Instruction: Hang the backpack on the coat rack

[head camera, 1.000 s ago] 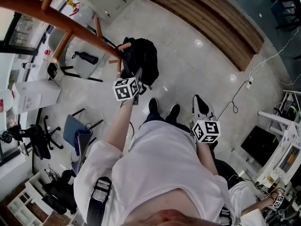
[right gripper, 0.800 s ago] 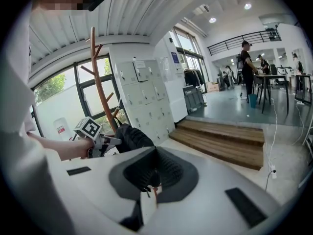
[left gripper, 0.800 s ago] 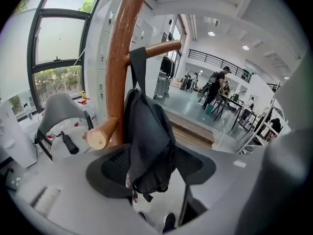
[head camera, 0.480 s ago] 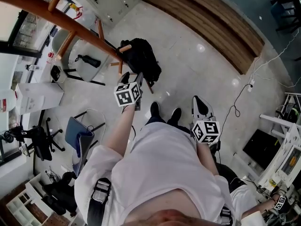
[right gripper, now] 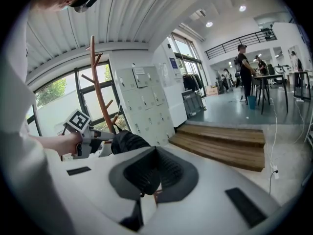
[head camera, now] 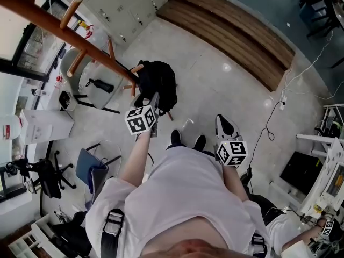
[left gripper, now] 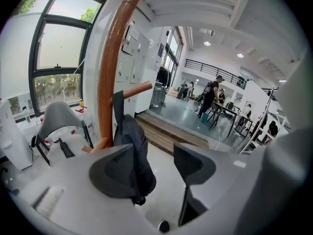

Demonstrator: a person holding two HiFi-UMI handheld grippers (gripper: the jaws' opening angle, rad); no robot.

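Matt cloth backpack (head camera: 159, 83); smooth wooden coat rack (head camera: 75, 35); glossy floor (head camera: 215, 85).

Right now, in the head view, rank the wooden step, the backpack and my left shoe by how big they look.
1. wooden step, by far the largest
2. backpack
3. left shoe, the smallest
All three sit low, far below the camera, so nearness probably skews this little.

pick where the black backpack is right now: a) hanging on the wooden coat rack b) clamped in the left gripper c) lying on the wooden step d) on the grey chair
A: the backpack hangs by its strap from a peg of the coat rack, and the left gripper has its jaws apart with nothing between them.
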